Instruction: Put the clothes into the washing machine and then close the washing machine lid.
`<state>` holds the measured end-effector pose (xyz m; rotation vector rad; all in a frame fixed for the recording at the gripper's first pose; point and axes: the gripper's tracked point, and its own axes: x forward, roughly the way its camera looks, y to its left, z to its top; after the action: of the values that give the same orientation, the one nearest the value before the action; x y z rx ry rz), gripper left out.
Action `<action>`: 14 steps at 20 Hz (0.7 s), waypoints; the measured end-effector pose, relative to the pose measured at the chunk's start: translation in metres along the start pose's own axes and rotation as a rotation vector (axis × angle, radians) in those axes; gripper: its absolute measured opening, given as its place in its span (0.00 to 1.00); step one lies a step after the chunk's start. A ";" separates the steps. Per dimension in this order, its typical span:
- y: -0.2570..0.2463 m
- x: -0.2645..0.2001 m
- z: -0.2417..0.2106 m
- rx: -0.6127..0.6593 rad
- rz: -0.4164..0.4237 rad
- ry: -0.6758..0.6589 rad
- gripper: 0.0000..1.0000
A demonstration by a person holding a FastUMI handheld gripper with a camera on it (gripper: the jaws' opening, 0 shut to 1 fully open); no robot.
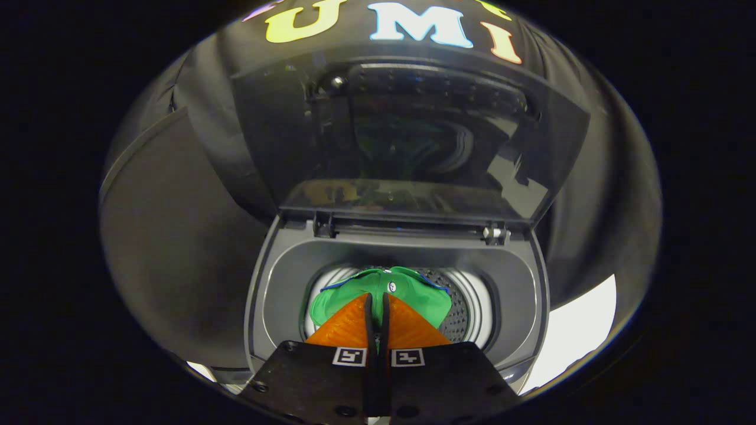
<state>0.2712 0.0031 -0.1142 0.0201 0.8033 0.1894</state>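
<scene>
We look down into washer [396,277], lid [407,136] raised upright behind opening, hinged at rear rim. Our gripper [377,301] sits above drum [466,307], fingers [348,327] pressed nearly together, thin slit between them. Green garment [378,286] bunched at fingertips, hanging over drum mouth, partly inside; we see fabric spread both sides of tips, white button just beyond them. We judge both fingers pinch cloth. Lid glass reflects green. Pale floor [582,330] beside washer.
</scene>
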 end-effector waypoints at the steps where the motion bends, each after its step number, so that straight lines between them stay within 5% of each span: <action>1: -0.002 0.001 -0.003 0.009 -0.004 0.012 0.01; 10: -0.005 0.010 -0.022 0.024 -0.006 0.092 0.01; 11: -0.004 0.012 -0.035 0.038 0.004 0.143 0.08; 14: -0.005 0.016 -0.058 0.052 0.010 0.190 0.96</action>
<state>0.2418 -0.0025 -0.1664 0.0552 0.9976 0.1817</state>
